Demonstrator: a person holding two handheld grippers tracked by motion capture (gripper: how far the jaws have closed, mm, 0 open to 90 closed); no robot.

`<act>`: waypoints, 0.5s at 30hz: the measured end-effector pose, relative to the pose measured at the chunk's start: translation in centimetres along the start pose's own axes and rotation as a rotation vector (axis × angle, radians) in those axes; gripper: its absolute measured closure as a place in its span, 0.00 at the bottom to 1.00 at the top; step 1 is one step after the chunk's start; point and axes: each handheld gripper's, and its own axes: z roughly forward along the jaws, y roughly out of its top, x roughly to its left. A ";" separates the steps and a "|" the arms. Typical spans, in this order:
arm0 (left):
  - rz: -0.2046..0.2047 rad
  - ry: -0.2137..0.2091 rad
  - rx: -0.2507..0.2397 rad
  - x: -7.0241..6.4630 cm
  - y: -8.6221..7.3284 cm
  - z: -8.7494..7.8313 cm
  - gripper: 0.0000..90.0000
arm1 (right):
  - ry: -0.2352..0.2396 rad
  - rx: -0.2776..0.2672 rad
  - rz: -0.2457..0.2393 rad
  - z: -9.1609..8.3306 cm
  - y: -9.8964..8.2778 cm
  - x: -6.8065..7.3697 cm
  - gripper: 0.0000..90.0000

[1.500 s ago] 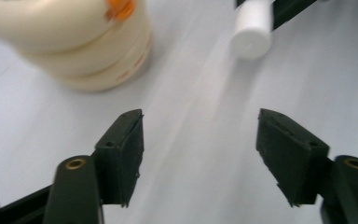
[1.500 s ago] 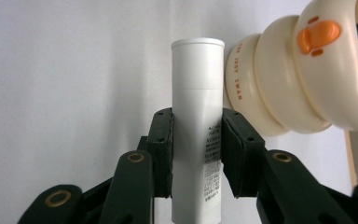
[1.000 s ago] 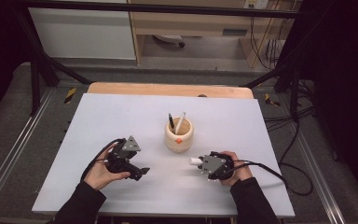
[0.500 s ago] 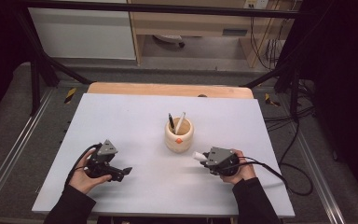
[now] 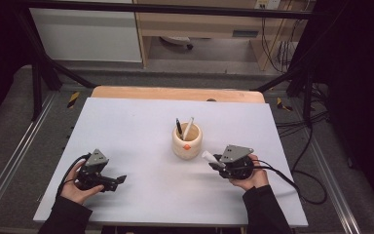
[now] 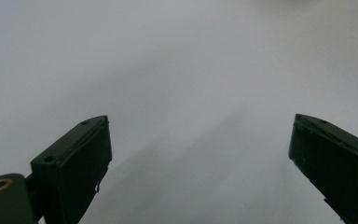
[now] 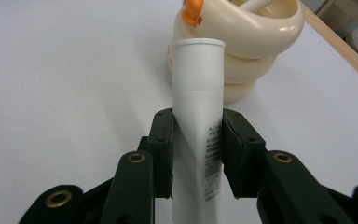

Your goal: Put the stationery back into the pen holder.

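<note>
Black pads of the right gripper [image 7: 197,154] are clamped on a white tube [image 7: 199,116], pretty much at its middle, with small grey print seen running down the lower part of it. The tube is held sticking forward out of the jaws, capped end [image 7: 199,63] first, and that end is aimed at a cream ribbed pen holder [image 7: 256,51] sitting just beyond it; whether cap and holder actually touch can't be told from the right gripper view. An orange tab [image 7: 192,14] is seen on the holder's rim.

From the high view, the right gripper [image 5: 215,162] is held low over the white table [image 5: 126,126], just right of the holder [image 5: 187,143], with the tube [image 5: 208,156] poking out toward it, near but apparently not touching. A dark pen [image 5: 178,127] and a white pen [image 5: 189,126] are stood in the holder, leaning apart.

The left gripper [image 6: 198,154] is held with its jaws wide apart, nothing between them, just bare white tabletop [image 6: 177,70] under them. In the high view it [image 5: 118,180] is found near the table's front left, well apart from the holder and the other gripper, gripped by the person's left hand [image 5: 75,187].
</note>
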 end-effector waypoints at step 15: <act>-0.045 0.022 -0.010 1.2 -1.7 -0.7 0.06 | -0.024 -0.134 0.226 -1.2 1.0 -1.3 0.75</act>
